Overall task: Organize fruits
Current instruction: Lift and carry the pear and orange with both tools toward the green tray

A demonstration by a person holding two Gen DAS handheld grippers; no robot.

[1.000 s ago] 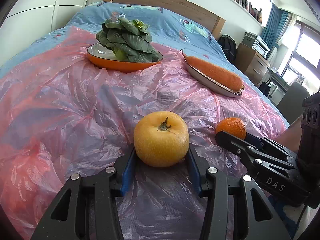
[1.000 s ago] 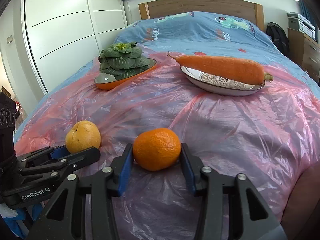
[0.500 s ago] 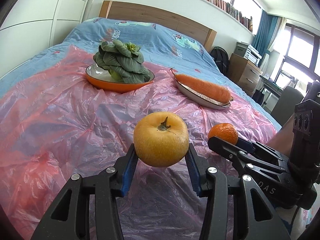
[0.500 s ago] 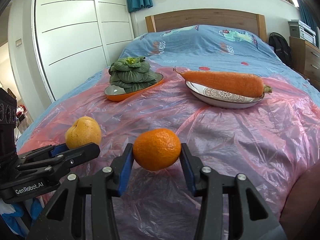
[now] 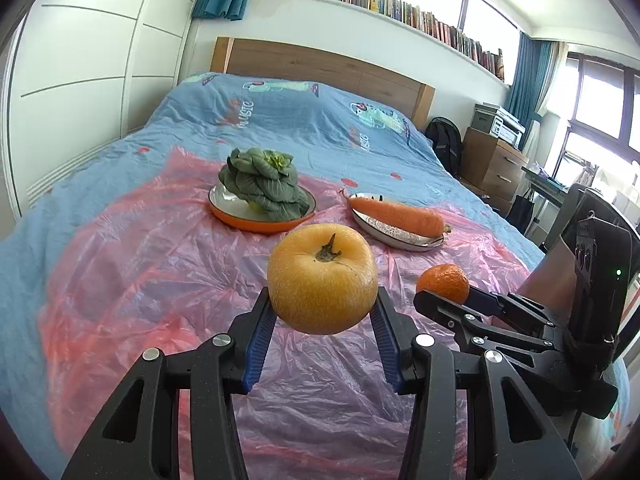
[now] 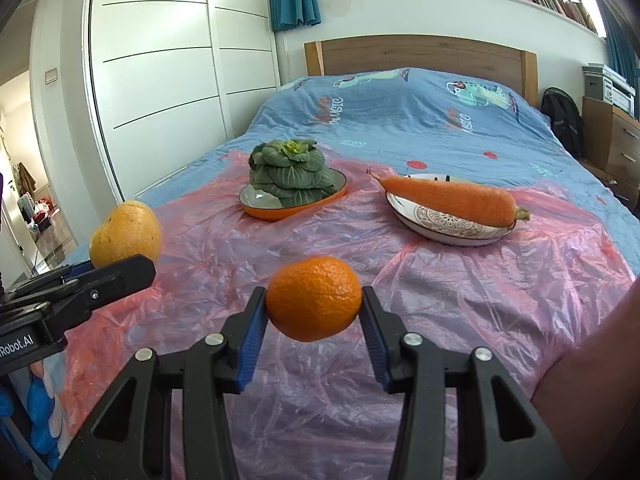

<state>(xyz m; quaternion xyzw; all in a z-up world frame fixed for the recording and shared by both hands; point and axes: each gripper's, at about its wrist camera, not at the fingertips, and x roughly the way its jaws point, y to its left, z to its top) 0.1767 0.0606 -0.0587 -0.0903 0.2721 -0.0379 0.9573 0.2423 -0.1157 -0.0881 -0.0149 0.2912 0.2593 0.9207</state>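
Observation:
My left gripper [image 5: 322,312] is shut on a yellow pear [image 5: 322,278] and holds it in the air above the pink plastic sheet [image 5: 140,280]. My right gripper [image 6: 314,308] is shut on an orange mandarin [image 6: 314,298] and holds it lifted too. The pear also shows at the left of the right wrist view [image 6: 126,234], and the mandarin at the right of the left wrist view [image 5: 443,282]. The two grippers are side by side near the foot of the bed.
An orange dish [image 5: 240,220] with a leafy green vegetable [image 5: 262,182] stands further up the bed. To its right a patterned plate [image 5: 394,234] holds a carrot [image 5: 396,214]. Beyond them is blue bedding [image 5: 300,124] and the headboard. A wardrobe stands at the left, a dresser at the right.
Both grippers have risen off the sheet with their fruit still held, and the views now look from higher up over the bed.

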